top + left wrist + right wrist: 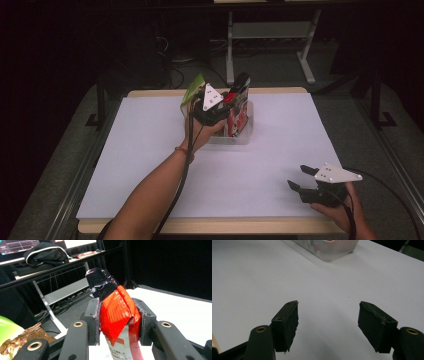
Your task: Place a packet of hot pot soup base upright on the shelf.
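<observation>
Snack packet [117, 315], red with a black crimped top, sits squeezed between the pads of the left claw [120, 320], and in the left gripper view both pads press on its sides. That packet stands upright, its white lower part running down between the jaws. From the high view the left claw [212, 107] is at the far middle of the table [150, 150], right over a clear plastic bin [235, 135], and the packet [239, 92] rises out of that bin with other red-and-white packets standing beside it. A green bag [195, 90] leans at the bin's left end, just beside the left hand [200, 132]; in the left gripper view a slice of that green bag [6, 330] shows at the lower left with a crumpled gold wrapper [23, 336] next to it.

Over on the near right corner, the right claw [301, 179] rests low above the white table top, well apart from the bin. Its jaws are spread with nothing between them, and the right gripper view looks along them at bare table [324, 305], with the bin [329, 250] at the top edge. The right hand [340, 210] grips the tool from below, and a cable trails off to the right.
</observation>
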The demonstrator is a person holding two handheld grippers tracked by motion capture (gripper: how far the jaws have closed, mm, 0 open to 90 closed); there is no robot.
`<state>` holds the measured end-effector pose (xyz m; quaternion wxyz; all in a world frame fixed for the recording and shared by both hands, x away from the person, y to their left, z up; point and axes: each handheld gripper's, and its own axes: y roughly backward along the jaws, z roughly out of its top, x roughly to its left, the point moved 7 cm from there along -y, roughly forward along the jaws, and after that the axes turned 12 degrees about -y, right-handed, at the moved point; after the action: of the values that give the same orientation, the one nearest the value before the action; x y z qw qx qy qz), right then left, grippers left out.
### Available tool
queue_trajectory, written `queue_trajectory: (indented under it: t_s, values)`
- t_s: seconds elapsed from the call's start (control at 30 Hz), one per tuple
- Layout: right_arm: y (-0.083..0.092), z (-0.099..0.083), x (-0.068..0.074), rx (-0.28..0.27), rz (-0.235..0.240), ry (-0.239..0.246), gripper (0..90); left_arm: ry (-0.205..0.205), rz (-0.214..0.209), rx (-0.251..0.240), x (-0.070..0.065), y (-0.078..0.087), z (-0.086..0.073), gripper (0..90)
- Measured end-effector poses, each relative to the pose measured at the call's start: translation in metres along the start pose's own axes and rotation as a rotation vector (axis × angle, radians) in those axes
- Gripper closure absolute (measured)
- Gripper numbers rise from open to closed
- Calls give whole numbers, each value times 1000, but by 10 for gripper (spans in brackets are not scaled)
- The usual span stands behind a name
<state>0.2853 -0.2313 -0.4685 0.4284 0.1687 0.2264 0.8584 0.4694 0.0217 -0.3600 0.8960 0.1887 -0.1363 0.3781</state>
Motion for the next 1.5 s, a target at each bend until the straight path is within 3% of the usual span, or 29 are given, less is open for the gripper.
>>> queue_trajectory:
  t_s: [0.47, 0.7, 1.1, 1.5]
  values:
    - [-3, 0, 1, 11, 2, 7, 319, -21, -30, -2, 0, 11, -1, 589]
    - [-5, 1, 3, 14, 5, 13, 319, -52, -59, 6, -2, 16, -3, 576]
    - [-6, 0, 4, 22, 8, 16, 319, -65, -105, 3, -5, 25, -5, 556]
    - [-6, 1, 5, 17, 8, 16, 319, -110, -141, 15, -10, 35, -6, 478]
